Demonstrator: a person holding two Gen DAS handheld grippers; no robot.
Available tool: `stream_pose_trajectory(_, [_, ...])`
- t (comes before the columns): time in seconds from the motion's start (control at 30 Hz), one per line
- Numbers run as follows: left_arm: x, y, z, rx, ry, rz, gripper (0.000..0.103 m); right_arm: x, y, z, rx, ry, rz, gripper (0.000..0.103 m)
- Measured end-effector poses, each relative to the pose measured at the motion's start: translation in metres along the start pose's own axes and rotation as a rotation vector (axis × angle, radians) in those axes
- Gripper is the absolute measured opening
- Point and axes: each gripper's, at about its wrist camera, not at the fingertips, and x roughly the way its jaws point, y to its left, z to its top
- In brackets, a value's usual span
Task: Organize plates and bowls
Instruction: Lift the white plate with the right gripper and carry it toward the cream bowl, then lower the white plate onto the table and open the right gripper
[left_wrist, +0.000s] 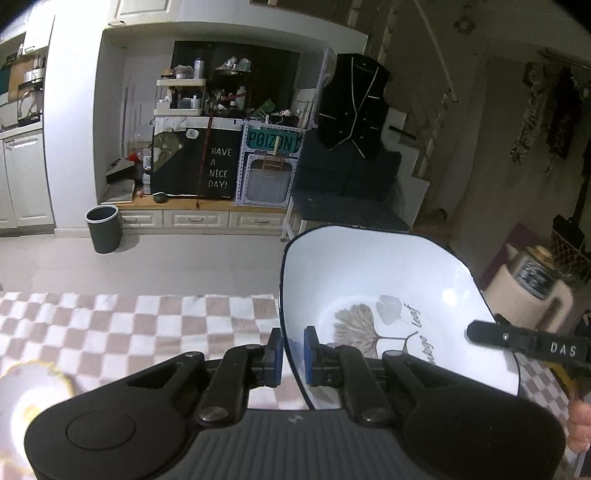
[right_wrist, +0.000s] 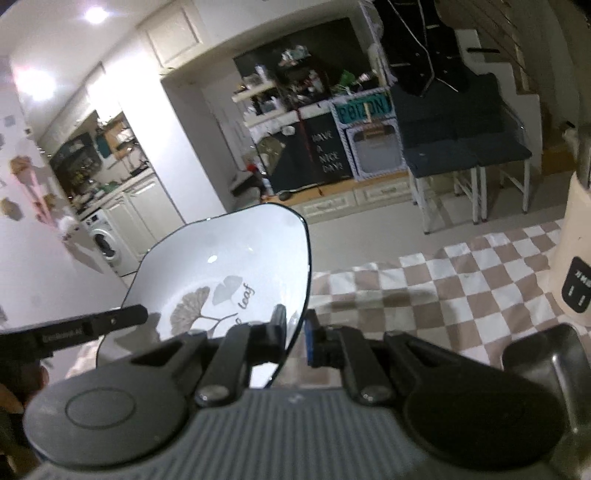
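Note:
A white squarish bowl (left_wrist: 388, 280) with a dark rim and a ginkgo leaf print hangs in the air above the checkered tablecloth (left_wrist: 147, 317). My left gripper (left_wrist: 293, 341) is shut on its left rim, one blue pad inside and one outside. My right gripper (right_wrist: 297, 325) is shut on the opposite rim of the same bowl (right_wrist: 236, 254). Each view shows the other gripper's black finger at the bowl's far side. A white dish with a gold rim (left_wrist: 33, 387) lies blurred at the lower left.
A cream appliance (right_wrist: 576, 258) stands at the table's right edge, also in the left wrist view (left_wrist: 532, 291). Beyond the table lie a pale floor, a grey bin (left_wrist: 105, 229), a cluttered alcove and dark blue chairs (right_wrist: 465, 147).

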Motion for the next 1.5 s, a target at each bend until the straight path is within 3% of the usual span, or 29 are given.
stream_pose_trajectory(0.3, [-0.11,-0.011,-0.042,0.021,-0.004,0.035,0.012,-0.065,0.03,-0.033,-0.016,0.033,0.049,0.011])
stream_pose_trajectory(0.63, [-0.168,0.015,-0.126,-0.004,0.079,0.032,0.012,-0.085,0.048,-0.1,0.014,0.182,0.071,0.011])
stream_pose_trajectory(0.83, [-0.158,0.038,-0.17,-0.024,0.18,0.055,0.013,-0.073,0.068,-0.147,-0.033,0.31,0.034,0.011])
stream_pose_trajectory(1.07, [-0.137,0.066,-0.199,-0.054,0.286,0.061,0.013,-0.04,0.072,-0.171,-0.06,0.449,0.018,0.012])
stream_pose_trajectory(1.5, [-0.106,0.085,-0.224,-0.101,0.361,0.076,0.016,-0.005,0.091,-0.191,-0.122,0.526,-0.049,0.013])
